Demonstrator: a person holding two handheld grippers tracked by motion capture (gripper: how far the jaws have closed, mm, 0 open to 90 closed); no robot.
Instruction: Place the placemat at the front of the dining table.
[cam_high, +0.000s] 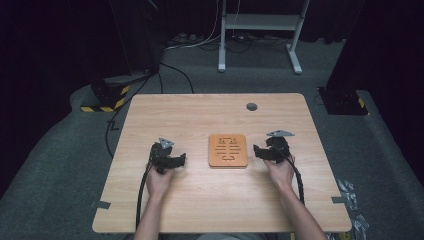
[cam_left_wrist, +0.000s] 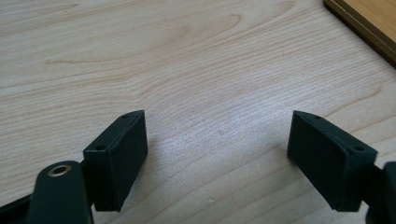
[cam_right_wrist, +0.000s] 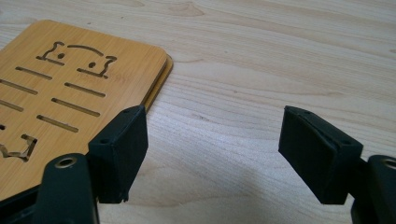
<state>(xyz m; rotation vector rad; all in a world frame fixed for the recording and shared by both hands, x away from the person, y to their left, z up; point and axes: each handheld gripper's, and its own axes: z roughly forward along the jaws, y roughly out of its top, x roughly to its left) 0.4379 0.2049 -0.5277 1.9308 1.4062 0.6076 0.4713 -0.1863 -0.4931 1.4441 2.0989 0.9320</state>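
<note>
An orange wooden board (cam_high: 228, 150) with cut-out slots lies flat near the middle of the table (cam_high: 210, 200). My left gripper (cam_high: 181, 159) rests to its left, open, with bare wood between its jaws (cam_left_wrist: 217, 154); a corner of the board (cam_left_wrist: 369, 18) shows at the top right of the left gripper view. My right gripper (cam_high: 256, 150) sits just right of the board, open with nothing between its jaws (cam_right_wrist: 212, 144). In the right gripper view the board (cam_right_wrist: 60, 93) lies close by the left jaw, its slots and a small face pattern plain to see.
A round grey grommet (cam_high: 251, 106) sits in the table near its far edge. Beyond the table stand a white metal frame (cam_high: 260, 30), cables on grey carpet and black stands with yellow-striped bases (cam_high: 107, 97). Tape tabs (cam_high: 100, 204) mark the table's side edges.
</note>
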